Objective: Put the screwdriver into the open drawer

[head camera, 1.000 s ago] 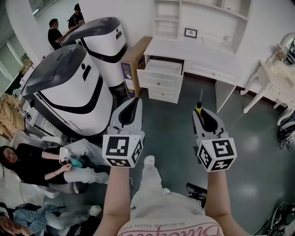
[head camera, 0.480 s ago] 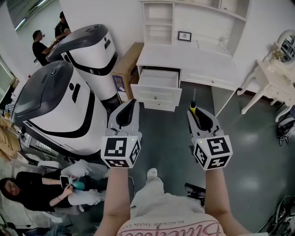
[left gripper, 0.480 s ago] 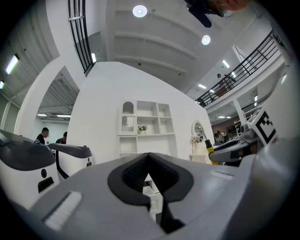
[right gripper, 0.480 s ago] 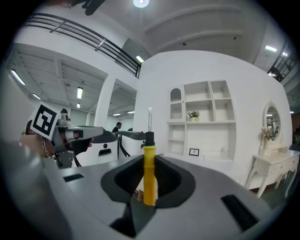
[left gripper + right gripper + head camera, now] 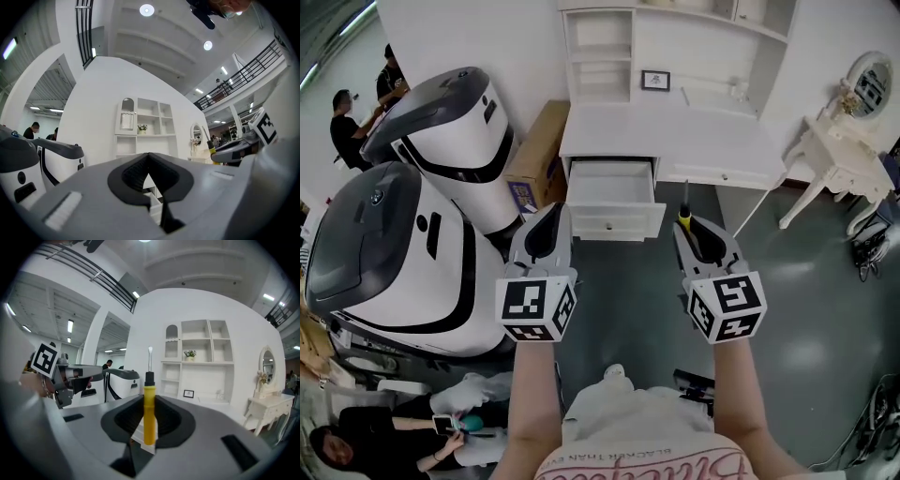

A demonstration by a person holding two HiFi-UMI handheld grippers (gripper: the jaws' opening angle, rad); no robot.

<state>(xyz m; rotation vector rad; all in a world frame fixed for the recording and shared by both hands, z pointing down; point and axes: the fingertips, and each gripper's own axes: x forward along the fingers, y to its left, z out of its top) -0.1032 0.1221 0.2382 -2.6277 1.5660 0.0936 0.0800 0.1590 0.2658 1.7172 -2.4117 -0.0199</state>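
Observation:
In the head view my right gripper point(image 5: 685, 223) is shut on a screwdriver point(image 5: 683, 212) with a yellow handle, whose dark collar and metal shaft stick out ahead of the jaws. The right gripper view shows the handle point(image 5: 149, 414) clamped between the pads, with the shaft upright. My left gripper point(image 5: 547, 214) is held level beside it, shut with nothing in it point(image 5: 148, 154). Ahead of both stands a white desk point(image 5: 675, 141) whose top left drawer point(image 5: 615, 222) is pulled open and looks empty. The screwdriver tip is just right of the drawer front, short of the desk edge.
Two large white and grey machines point(image 5: 389, 253) point(image 5: 450, 117) stand at the left, with a cardboard box point(image 5: 534, 155) against the desk's side. A white dressing table point(image 5: 830, 159) is at the right. People stand far left, and one sits at lower left point(image 5: 356, 441). The floor is grey.
Both grippers have moved forward together toward the desk, so the open drawer now lies just ahead of their tips. The hold on the screwdriver is unchanged.

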